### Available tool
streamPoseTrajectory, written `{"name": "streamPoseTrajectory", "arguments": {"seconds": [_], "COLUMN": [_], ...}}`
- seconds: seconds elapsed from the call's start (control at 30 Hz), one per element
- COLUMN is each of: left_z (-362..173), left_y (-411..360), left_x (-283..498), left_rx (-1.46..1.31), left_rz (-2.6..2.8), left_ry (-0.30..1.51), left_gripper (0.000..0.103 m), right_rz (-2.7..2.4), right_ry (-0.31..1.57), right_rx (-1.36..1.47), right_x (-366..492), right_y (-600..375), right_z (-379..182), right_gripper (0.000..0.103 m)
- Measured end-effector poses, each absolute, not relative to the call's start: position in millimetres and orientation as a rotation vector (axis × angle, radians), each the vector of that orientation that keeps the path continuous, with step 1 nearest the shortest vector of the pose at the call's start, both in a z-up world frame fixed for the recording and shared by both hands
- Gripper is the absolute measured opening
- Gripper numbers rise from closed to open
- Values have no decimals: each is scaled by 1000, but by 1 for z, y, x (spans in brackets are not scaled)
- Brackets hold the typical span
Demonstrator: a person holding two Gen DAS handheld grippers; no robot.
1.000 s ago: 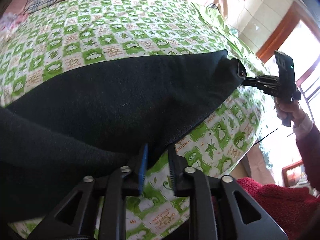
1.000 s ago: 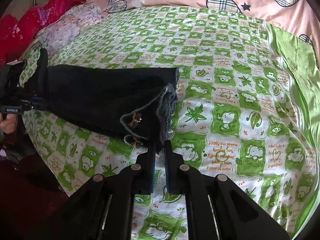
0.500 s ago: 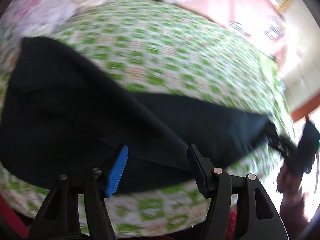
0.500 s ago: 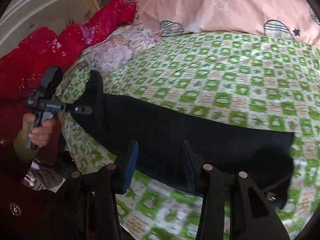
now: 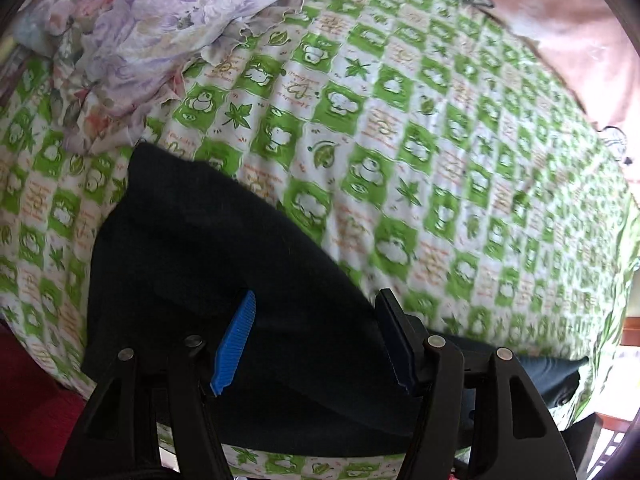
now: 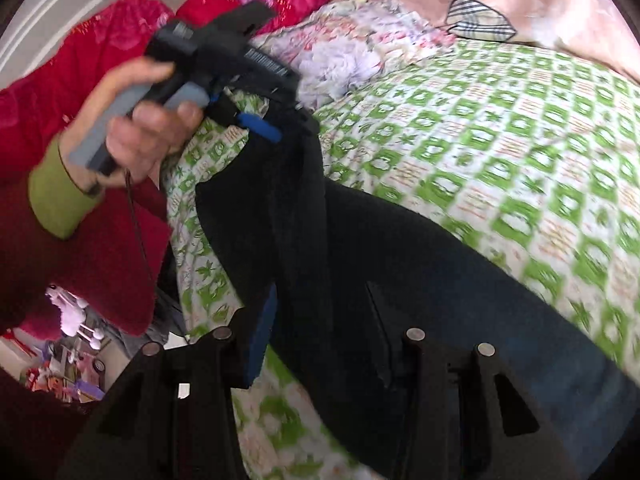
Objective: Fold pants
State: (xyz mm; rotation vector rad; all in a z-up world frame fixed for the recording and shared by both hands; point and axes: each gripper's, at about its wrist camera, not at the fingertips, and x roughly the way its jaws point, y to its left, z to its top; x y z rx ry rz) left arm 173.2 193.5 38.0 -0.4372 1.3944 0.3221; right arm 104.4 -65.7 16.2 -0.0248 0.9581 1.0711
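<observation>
Dark navy pants (image 5: 224, 264) lie on a green-and-white checked bedsheet (image 5: 440, 160), folded lengthwise. My left gripper (image 5: 320, 336) is open, its blue pads spread wide just above the pants fabric. In the right wrist view the pants (image 6: 420, 280) stretch across the sheet, and the left gripper (image 6: 280, 124) hovers at their far end, open, held by a hand. My right gripper (image 6: 320, 344) is open over the near part of the pants; its right finger is hard to make out against the dark cloth.
A floral purple-and-white cloth (image 5: 132, 32) lies crumpled at the sheet's far left. A pink quilt (image 6: 520, 4) runs along the back. Red bedding (image 6: 100, 80) is piled at the left, beyond the bed edge. A cluttered floor (image 6: 60, 360) shows below it.
Both grippers have let go of the pants and opened wide. They have swung toward the other end of the pants, and the right gripper has come much closer to the left one.
</observation>
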Motion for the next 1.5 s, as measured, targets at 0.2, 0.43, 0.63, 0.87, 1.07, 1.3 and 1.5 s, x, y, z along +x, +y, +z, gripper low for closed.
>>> {"name": "streamPoseTrajectory", "arguments": {"seconds": [0.2, 0.43, 0.63, 0.87, 1.07, 1.3, 1.5], "left_z": [23, 43, 65, 34, -6, -26, -38], "left_y": [192, 200, 209, 206, 217, 216, 223], "left_x": [184, 123, 27, -49, -73, -81, -84], "left_rx": [-399, -472, -630, -750, -864, -889, -905], "left_rz": [317, 259, 240, 267, 250, 229, 211], "left_ry": [1435, 1257, 992, 845, 818, 805, 801], "left_gripper": [26, 6, 5, 5, 5, 5, 5], "right_rz": [1092, 1130, 1171, 1159, 1135, 1117, 1094], "right_ry": [1001, 928, 847, 865, 853, 881, 898], "right_rx": [-29, -118, -208, -305, -395, -434, -454], "right_x": [113, 90, 60, 46, 35, 34, 35], "right_y": [-45, -36, -35, -26, -16, -11, -5], "right_z": [3, 11, 24, 16, 16, 11, 6], "right_gripper": [42, 7, 7, 7, 7, 7, 7]}}
